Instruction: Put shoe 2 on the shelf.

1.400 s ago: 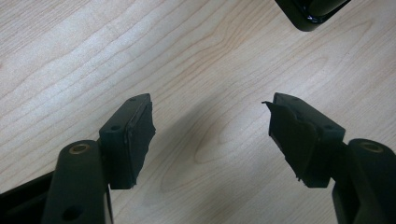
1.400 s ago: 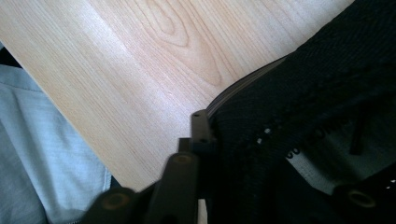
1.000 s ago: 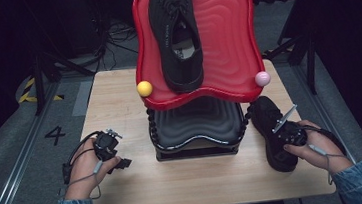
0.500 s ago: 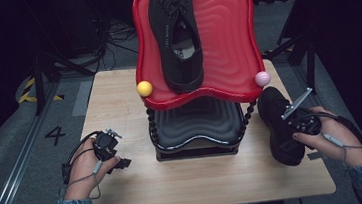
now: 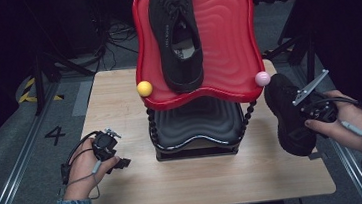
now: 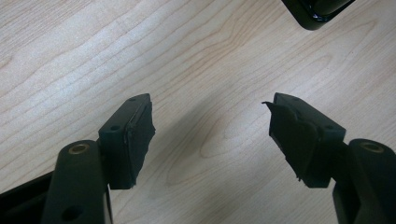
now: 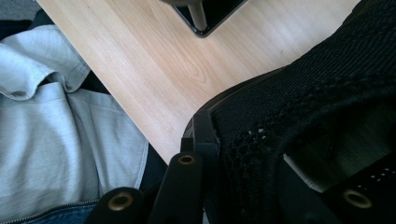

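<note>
A black shoe lies on the upper red shelf of a two-level rack. My right gripper is shut on a second black shoe, held lifted at the table's right edge beside the rack. In the right gripper view its jaws clamp the knit collar of that black shoe. At the table's front left my left gripper hovers low over the wood. The left gripper is open, with bare wood between the pads.
The rack's black lower shelf sits under the red one, with a yellow ball and a pink ball at the corners. The wooden table stands on a grey floor. A person's grey shirt shows below the table edge.
My right gripper has lifted the black shoe off the table and carried it rightward and up, past the table's right edge. The left gripper has stayed where it was.
</note>
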`<state>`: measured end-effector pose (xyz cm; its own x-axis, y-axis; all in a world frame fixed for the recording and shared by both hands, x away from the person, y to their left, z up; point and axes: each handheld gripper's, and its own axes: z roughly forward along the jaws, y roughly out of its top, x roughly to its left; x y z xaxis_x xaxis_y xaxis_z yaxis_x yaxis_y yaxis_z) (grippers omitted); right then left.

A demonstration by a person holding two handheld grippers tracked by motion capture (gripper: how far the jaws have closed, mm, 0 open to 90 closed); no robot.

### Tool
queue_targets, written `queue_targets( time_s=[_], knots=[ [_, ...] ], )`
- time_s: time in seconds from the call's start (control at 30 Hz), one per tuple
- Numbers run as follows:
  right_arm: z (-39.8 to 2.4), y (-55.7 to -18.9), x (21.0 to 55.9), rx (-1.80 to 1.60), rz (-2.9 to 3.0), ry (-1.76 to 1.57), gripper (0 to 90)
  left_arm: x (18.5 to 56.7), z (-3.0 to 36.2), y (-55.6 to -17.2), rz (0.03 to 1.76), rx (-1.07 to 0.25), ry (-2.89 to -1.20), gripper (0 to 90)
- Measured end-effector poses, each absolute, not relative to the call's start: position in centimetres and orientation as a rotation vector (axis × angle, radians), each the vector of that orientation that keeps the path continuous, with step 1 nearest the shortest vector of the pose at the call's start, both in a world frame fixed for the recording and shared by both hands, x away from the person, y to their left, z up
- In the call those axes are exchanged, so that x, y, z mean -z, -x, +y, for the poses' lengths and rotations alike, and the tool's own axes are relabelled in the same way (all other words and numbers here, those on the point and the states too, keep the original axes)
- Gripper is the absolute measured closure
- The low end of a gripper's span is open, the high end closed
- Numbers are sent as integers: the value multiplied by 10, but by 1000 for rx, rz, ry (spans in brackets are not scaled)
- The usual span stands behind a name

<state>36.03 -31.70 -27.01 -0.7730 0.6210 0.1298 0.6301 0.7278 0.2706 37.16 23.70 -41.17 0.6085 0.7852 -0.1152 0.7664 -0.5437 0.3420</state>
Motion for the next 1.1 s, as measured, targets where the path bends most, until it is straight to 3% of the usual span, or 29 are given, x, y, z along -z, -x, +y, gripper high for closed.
queue_targets(
  time_s=[1.1],
  knots=[
    [-312,-341,161,592,-3014,1027,868,411,238,-371,1245,-89,-2481,313]
  ],
)
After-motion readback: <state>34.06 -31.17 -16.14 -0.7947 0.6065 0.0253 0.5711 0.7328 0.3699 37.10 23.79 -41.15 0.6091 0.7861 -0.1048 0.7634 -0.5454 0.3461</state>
